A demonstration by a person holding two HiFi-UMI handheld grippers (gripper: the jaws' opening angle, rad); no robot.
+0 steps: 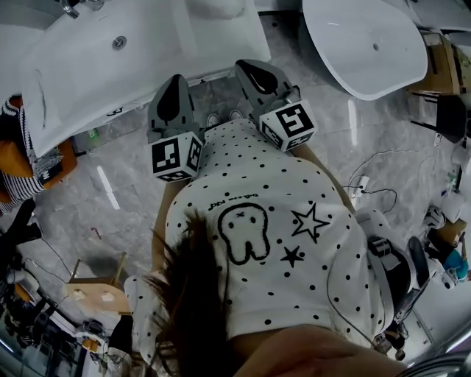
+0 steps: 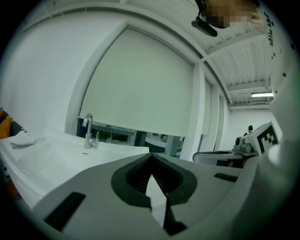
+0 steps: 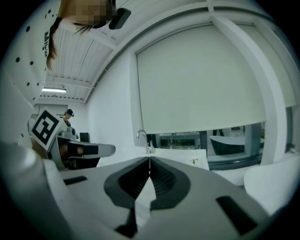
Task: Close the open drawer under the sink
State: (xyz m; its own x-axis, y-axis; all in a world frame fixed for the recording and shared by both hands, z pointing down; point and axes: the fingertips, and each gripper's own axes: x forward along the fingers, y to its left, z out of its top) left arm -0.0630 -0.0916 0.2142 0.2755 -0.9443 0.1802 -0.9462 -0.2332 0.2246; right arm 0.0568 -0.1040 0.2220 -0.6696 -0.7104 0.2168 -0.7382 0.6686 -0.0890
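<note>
White ceramic sink, seen from above in the head view, occupied the upper left, with its chrome tap at the far edge. A second white basin stood well apart at the upper right, and grey marbled floor showed between and below them.

The left tongs and right tongs were held side by side in front of the person's spotted white shirt. Both pointed towards the sink's near rim, and their tips reached its edge in that view. Each carried a cube with square markers: the left cube and the right cube.

In the left gripper view the two jaws met at their tips, with only a narrow slit behind them and nothing between. The right gripper view showed the same: jaws together and empty. Both views looked across the sink top to the tap and a pale roller blind behind it.

The drawer was hidden beneath the sink's overhanging rim in the head view and lay below the frame in both gripper views. Whether it stood open could not be told. Loose cables lay on the floor at the right.
</note>
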